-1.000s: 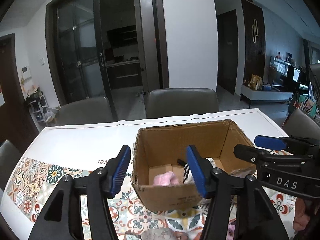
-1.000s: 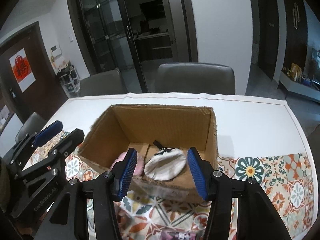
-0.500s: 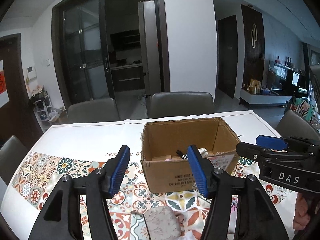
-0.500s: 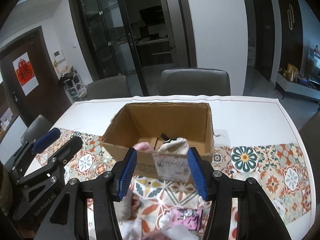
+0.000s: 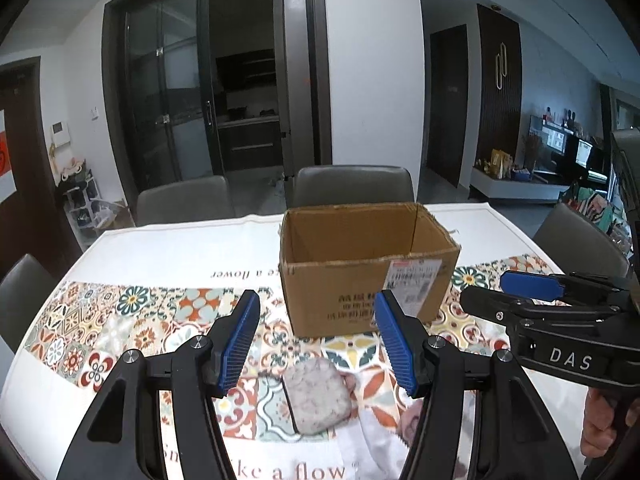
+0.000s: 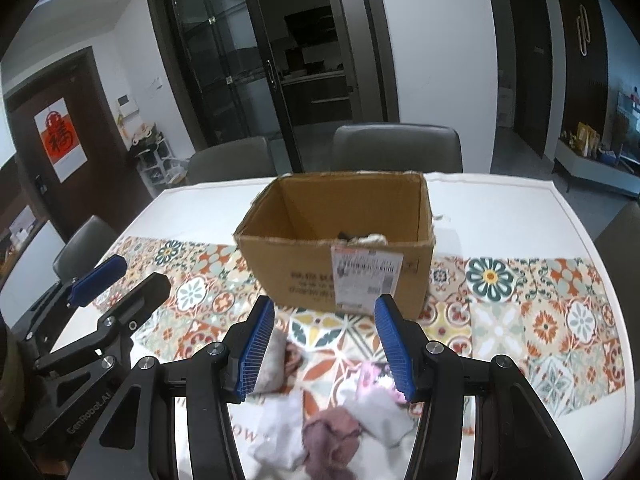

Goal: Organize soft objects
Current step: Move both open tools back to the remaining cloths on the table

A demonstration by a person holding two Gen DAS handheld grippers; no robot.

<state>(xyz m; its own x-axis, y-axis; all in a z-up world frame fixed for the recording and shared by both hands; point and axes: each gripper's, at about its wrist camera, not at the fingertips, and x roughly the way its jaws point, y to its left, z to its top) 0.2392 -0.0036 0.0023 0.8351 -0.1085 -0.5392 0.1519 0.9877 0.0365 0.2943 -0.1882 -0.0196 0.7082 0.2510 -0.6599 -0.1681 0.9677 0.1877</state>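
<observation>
Dining room, tiled tablecloth (image 5: 132, 312). Box (image 5: 360, 276) beyond. Left gripper (image 5: 316, 344), right gripper (image 6: 324, 348) both spread, empty. Advice: centre jaws over speckled pouch (image 5: 316, 398), pinch mid-body, lift clear of box rim.

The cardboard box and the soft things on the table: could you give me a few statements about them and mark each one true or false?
1. The cardboard box stands upright with its top open. True.
2. The left gripper holds a soft thing between its fingers. False: nothing is between them; the mottled pink pouch lies on the table below.
3. A shipping label is stuck on the near side of the box. True.
4. All the soft things are already in the box. False: a pile of white and mauve cloths lies on the patterned tablecloth in front of it.
5. The right gripper is empty. True.
</observation>
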